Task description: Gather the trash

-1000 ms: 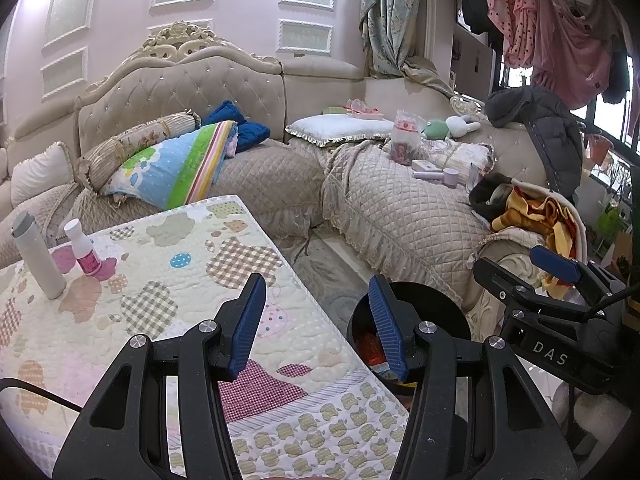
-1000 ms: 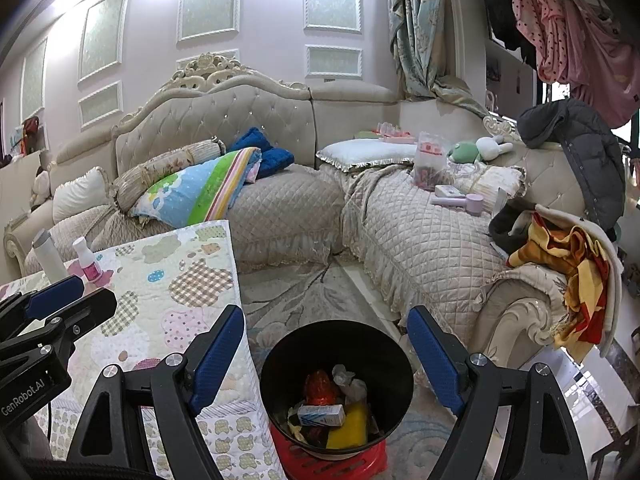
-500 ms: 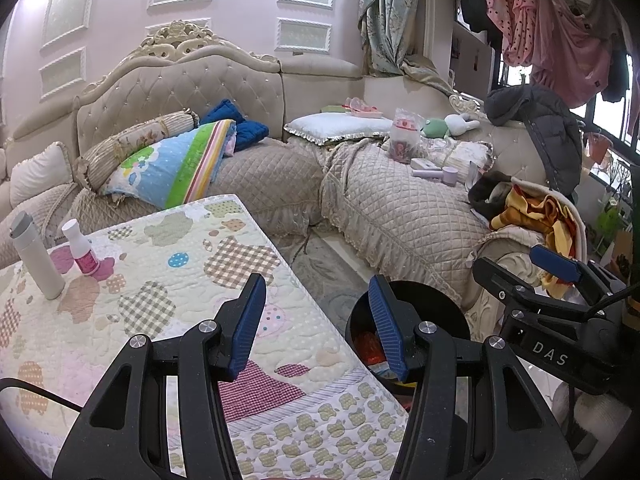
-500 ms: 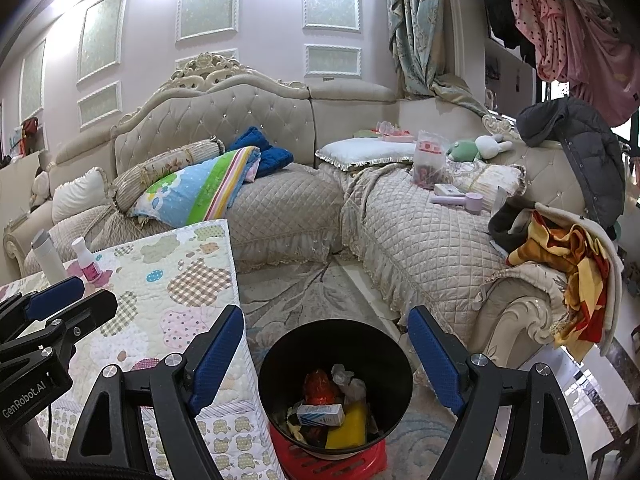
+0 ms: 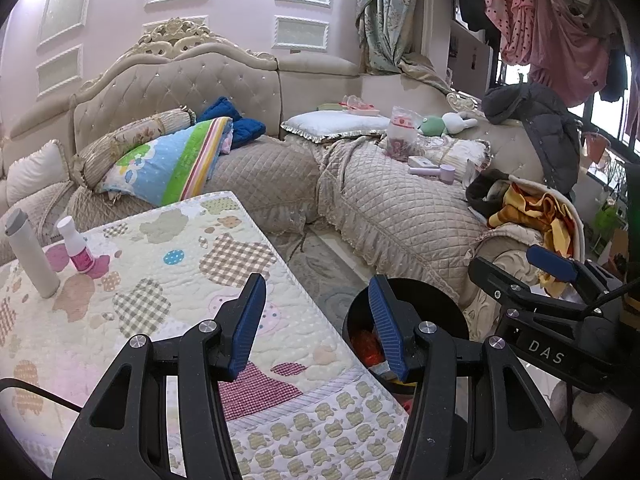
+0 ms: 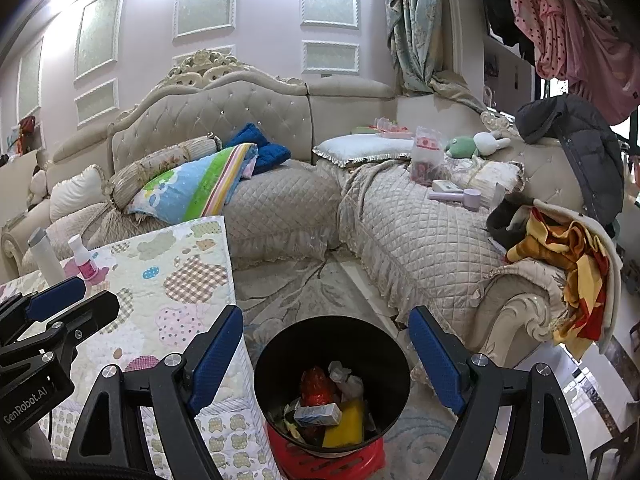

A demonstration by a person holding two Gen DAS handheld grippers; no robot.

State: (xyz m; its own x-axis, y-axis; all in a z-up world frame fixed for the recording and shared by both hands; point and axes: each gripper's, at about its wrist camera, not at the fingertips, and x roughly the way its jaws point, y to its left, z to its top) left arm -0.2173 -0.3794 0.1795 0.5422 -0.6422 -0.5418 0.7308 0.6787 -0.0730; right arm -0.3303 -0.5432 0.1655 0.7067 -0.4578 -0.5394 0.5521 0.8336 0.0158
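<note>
bin [image 5: 436, 300]: contents mostly hidden behind jaws | red stool [image 6: 320, 462]: cut off by bottom edge

A lived-in home sitting room: beyond the fingers [image 6: 434, 354] a tufted beige corner sofa [image 6: 280, 200] carries pillows [image 6: 192, 184], a soft toy [image 6: 476, 145] and a dark coat [image 6: 576, 148]; curtains [image 6: 416, 24] and laundry [image 6: 568, 36] hang behind it, a quilt-covered surface [image 5: 160, 280] lies left of the fingers, and a black trash bin [image 6: 332, 344] sits between them on a rug [image 6: 304, 292]
</note>
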